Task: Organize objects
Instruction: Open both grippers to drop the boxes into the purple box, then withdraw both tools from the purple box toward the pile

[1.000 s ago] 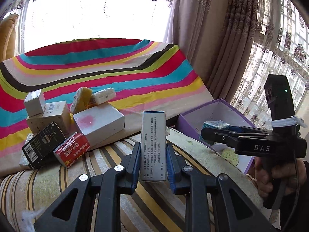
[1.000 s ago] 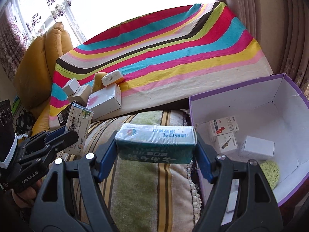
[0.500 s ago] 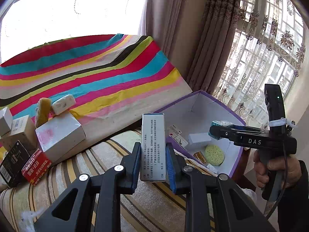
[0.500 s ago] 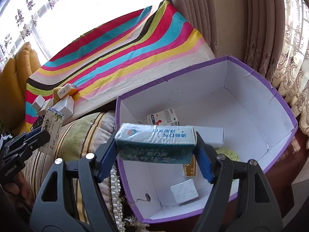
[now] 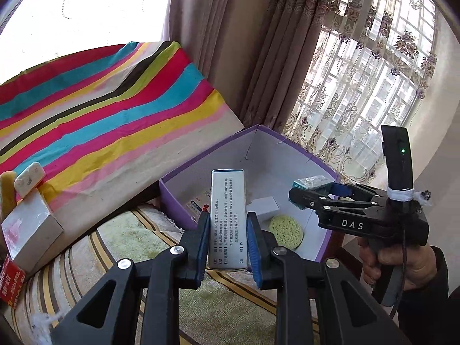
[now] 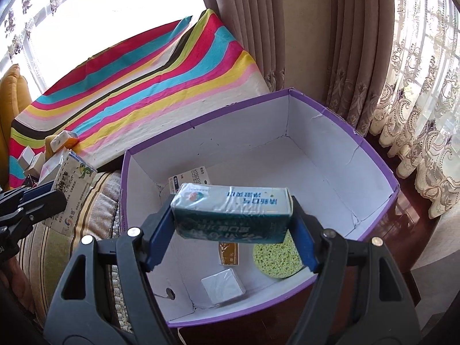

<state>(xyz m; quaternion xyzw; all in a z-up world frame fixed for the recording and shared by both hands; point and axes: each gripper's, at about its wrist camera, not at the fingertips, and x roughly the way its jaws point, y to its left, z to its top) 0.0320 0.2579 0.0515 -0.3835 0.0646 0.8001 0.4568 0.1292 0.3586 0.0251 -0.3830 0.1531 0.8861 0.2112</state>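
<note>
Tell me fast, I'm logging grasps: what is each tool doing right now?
Left tool: shut on the white box.
Right tool: shut on the teal box, over the purple bin.

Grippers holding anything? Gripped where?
Left gripper: white box, upright, by its long sides near the bottom. Right gripper: teal box, crosswise, by its ends.

Strong daylight is let in through the windows (image 5: 86,14), which are washed out to white. Straight lines are bent near the dark round edges. Things close by are shown sharp.
</note>
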